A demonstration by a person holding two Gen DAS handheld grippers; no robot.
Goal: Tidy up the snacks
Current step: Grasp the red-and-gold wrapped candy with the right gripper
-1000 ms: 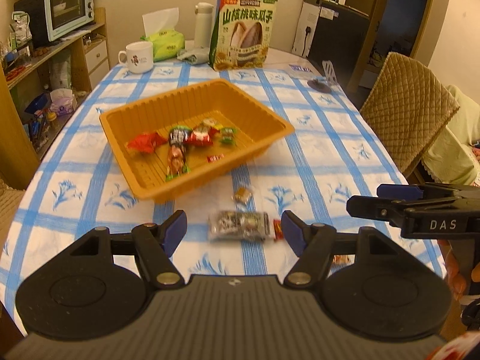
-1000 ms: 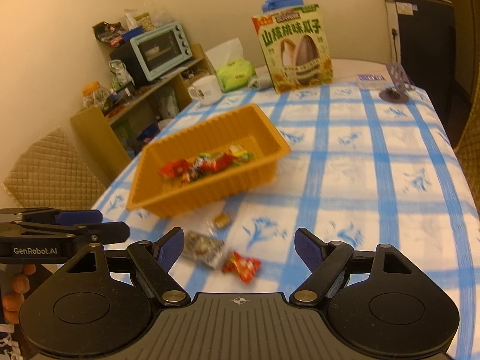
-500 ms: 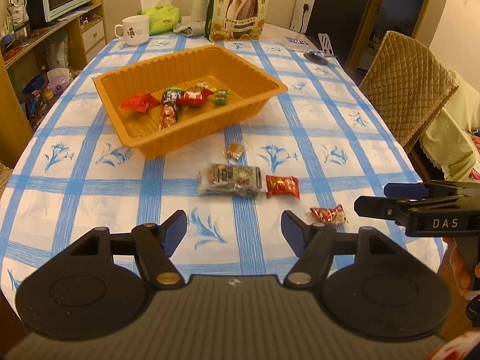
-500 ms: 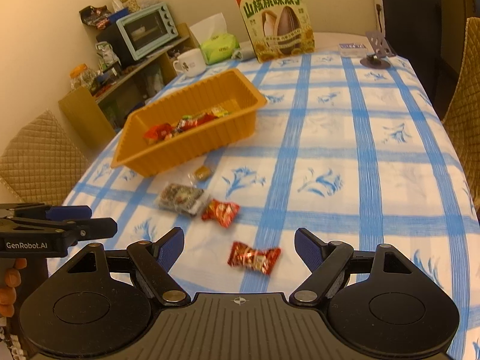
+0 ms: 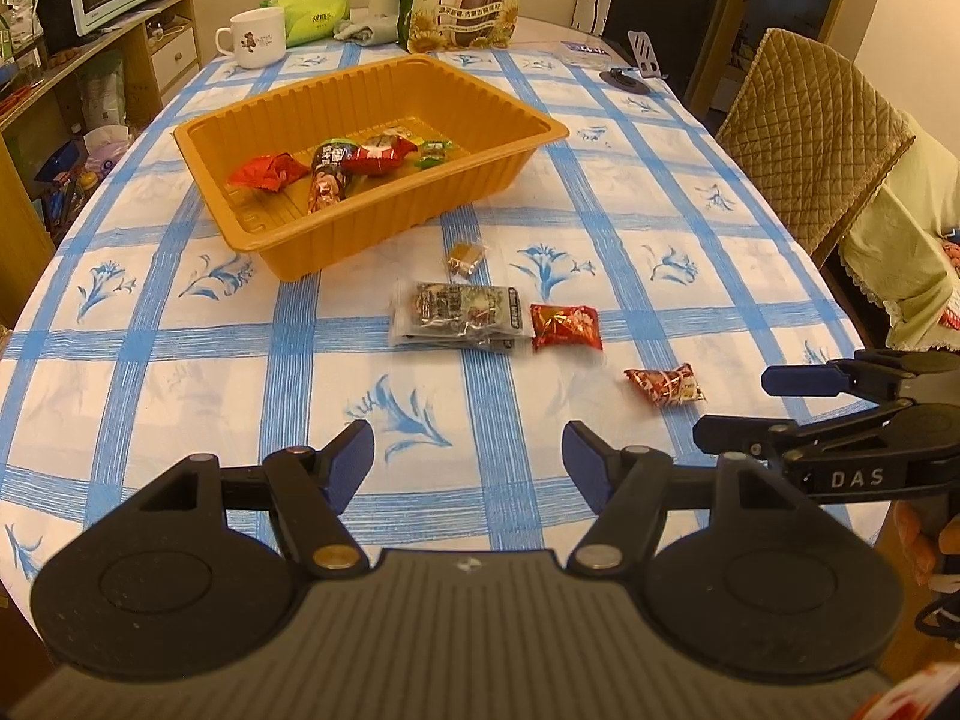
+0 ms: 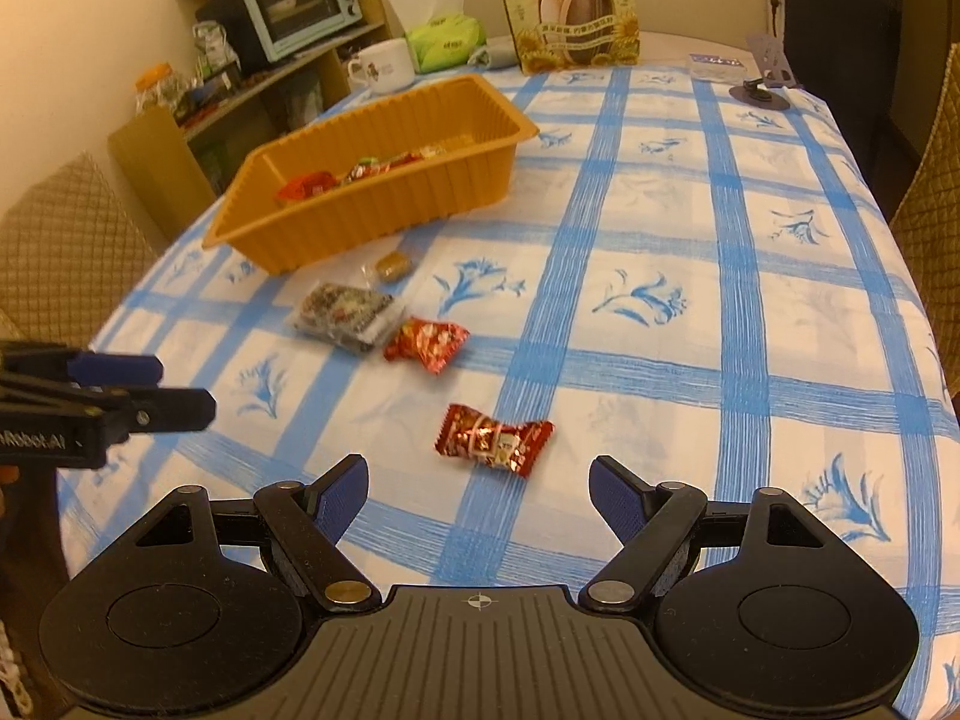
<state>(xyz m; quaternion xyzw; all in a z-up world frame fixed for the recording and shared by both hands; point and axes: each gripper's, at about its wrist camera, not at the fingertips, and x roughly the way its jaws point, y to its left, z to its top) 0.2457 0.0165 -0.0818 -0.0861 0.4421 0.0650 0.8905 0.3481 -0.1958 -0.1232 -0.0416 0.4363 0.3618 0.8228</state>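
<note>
Toward the left edge of the desk [image 5: 180,372], an orange tray [image 5: 384,222] is seen holding several wrapped snacks. Between it and the near edge, a small brown candy [image 5: 465,255], a grey packet [image 5: 459,317], a red packet [image 5: 565,327] and a red wrapped candy [image 6: 492,439] lie apart, though labels are perhaps too blurred to read. Both the left gripper [image 5: 468,468] and right gripper [image 6: 478,495] are held released, empty, above the near edge.

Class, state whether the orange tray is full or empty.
Partly filled: the orange tray holds a few wrapped snacks on its floor; much of the floor shows bare.
</note>
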